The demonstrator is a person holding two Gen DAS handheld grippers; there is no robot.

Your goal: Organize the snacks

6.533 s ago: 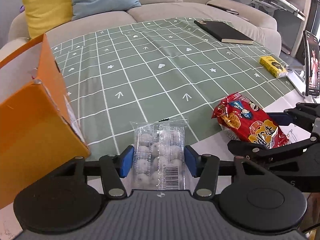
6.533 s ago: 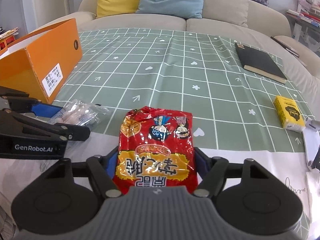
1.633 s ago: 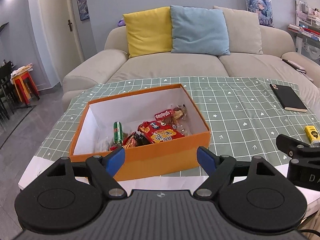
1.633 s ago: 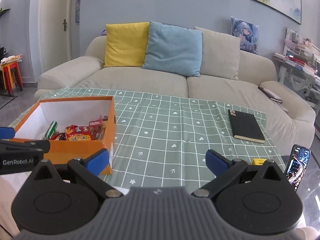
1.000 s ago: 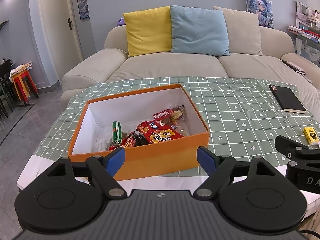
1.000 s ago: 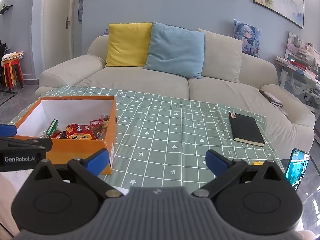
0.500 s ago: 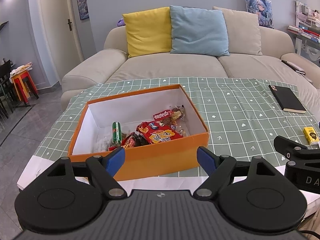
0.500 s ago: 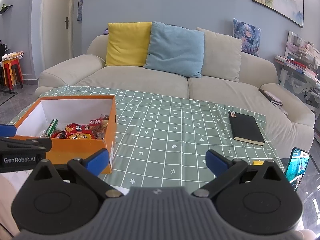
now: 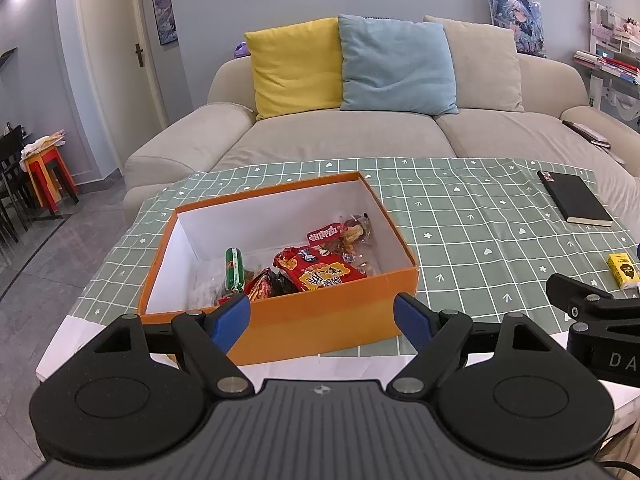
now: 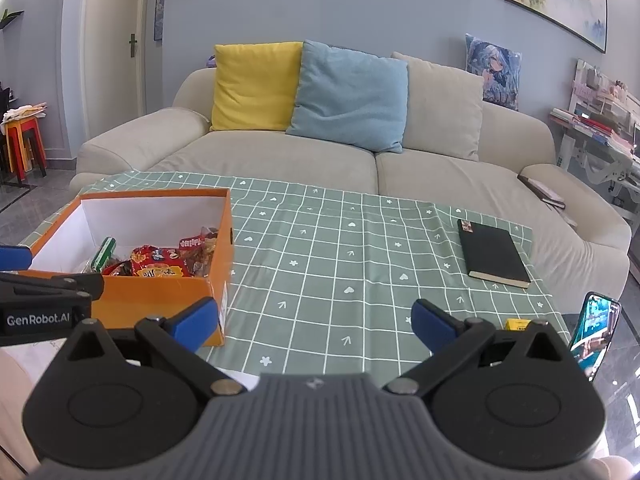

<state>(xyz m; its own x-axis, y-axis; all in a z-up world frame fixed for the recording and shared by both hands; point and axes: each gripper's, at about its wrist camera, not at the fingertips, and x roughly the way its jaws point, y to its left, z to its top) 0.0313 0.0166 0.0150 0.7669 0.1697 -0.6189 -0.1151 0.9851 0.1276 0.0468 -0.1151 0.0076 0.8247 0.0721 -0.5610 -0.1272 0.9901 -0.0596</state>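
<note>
An orange box (image 9: pixel 336 312) with a white inside stands on the green checked tablecloth (image 9: pixel 472 232). In it lie a red noodle packet (image 9: pixel 320 274), a green sausage stick (image 9: pixel 234 266), a clear snack bag (image 9: pixel 352 232) and other wrappers. My left gripper (image 9: pixel 322 318) is open and empty, held back from the box's near wall. My right gripper (image 10: pixel 314 320) is open and empty, to the right of the box (image 10: pixel 160 300). The noodle packet (image 10: pixel 160 266) also shows in the right wrist view.
A black notebook (image 10: pixel 494 254) lies at the far right of the cloth. A small yellow pack (image 9: pixel 622 270) lies near the right edge. A phone (image 10: pixel 594 330) stands at the right. A beige sofa (image 10: pixel 320 160) with cushions is behind the table.
Since 6.5 s ago both grippers have let go of their snacks and pulled back; the red packet now lies in the box. Over the last second nothing has visibly moved.
</note>
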